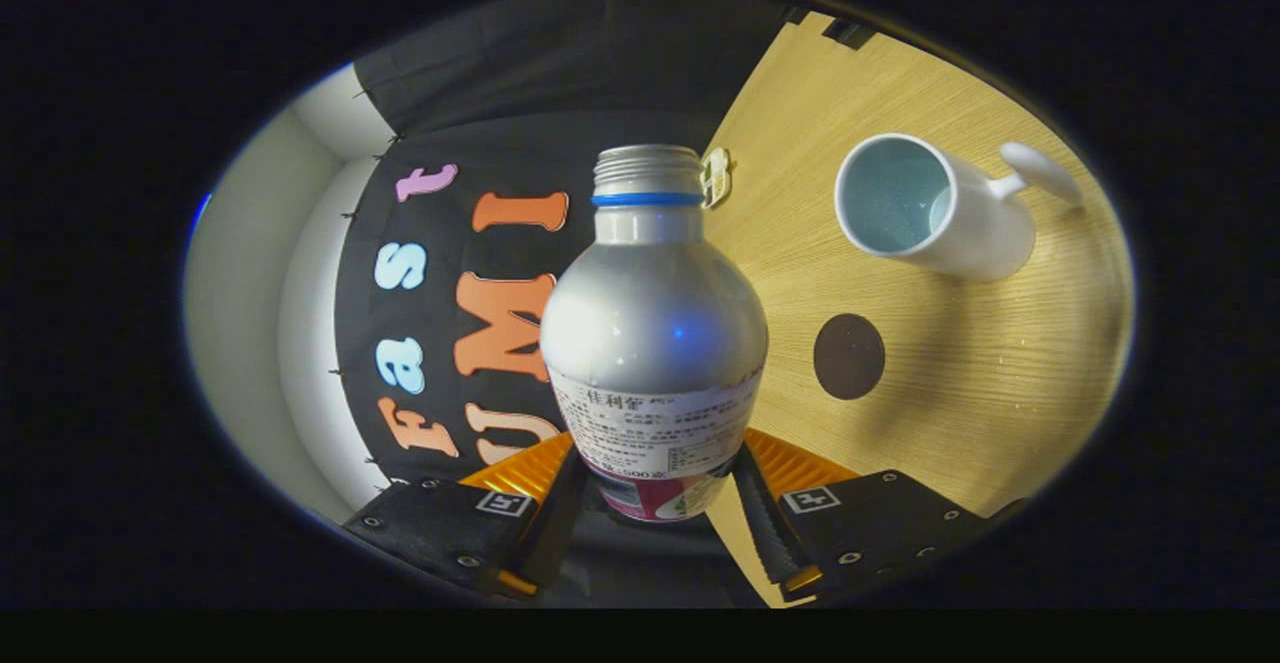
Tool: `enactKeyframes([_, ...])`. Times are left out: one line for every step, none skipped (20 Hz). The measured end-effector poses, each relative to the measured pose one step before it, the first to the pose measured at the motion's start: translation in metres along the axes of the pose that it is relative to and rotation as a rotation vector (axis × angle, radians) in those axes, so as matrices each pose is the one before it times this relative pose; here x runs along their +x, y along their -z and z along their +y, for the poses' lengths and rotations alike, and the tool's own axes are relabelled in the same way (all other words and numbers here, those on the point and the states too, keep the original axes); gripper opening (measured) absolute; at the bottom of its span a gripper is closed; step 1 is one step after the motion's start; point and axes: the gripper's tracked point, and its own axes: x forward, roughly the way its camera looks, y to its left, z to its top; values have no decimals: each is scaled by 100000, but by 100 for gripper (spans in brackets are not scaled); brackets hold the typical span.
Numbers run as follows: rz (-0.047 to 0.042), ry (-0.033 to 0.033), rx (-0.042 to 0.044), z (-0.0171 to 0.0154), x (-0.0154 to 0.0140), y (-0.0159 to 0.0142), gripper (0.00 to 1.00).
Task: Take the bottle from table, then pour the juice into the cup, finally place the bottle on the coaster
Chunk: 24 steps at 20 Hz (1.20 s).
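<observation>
Gripper view: tongs (655, 503) clamp the uncapped bottle (652, 333) beside the cup (935, 208).

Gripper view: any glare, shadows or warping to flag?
Gripper view: soft glare plus a small blue glint on the bottle, held in the tool; cup casts a soft shadow on the table; fisheye bends the table edge; coaster sharp.

The bottle (655, 343) is sitting between the fingers of the gripper (655, 513), both pressing on its lower body, its open mouth pointing away. Beyond the fingers on the table (960, 393), the coaster (849, 356) is lying nearer, the cup (925, 205) standing farther off, apart.
</observation>
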Motion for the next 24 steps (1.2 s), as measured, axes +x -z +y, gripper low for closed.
enactKeyframes([46, -27, 2473, -12, 234, -26, 75])
enactKeyframes([236, -99, 2475, 20, -21, 114, 75])
enactKeyframes([149, -405, 2145, 104, 172, 93, 75])
enactKeyframes([11, -83, 2095, 19, 27, 29, 76])
enactKeyframes([56, 205, 1848, -82, 141, -35, 76])
enactKeyframes([-211, 58, 1563, 25, -80, 14, 75])
enactKeyframes([-106, 61, 1373, 71, 120, -14, 75])
enactKeyframes([-44, 50, 1397, 140, 121, 18, 75])
enactKeyframes([-53, -233, 1534, 177, 114, -94, 76])
enactKeyframes([138, -676, 1337, 285, -46, 75, 75])
enactKeyframes([259, -489, 1348, 315, 178, 97, 75])
enactKeyframes([221, -295, 1437, 78, -26, 39, 75])
enactKeyframes([182, -166, 1590, 269, 249, 5, 75])
enactKeyframes([82, 9, 1687, 120, 4, 76, 75])
enactKeyframes([-185, 185, 1537, 5, 27, -55, 75])
enactKeyframes([-218, 151, 1361, 102, -36, -49, 76])
enactKeyframes([-174, 134, 1294, 105, 117, -13, 76])
enactKeyframes([-329, -153, 1273, 216, -66, -172, 76])
enactKeyframes([-213, 0, 1077, 86, 61, -60, 76])
enactKeyframes([-329, 47, 933, -45, -112, -134, 76])
enactKeyframes([-434, 533, 1148, -70, 94, -187, 76])
enactKeyframes([-626, 380, 1212, 183, 5, -301, 76])
enactKeyframes([-421, 54, 1244, -78, 54, -199, 76])
enactKeyframes([-340, 128, 1386, 221, -260, -38, 76])
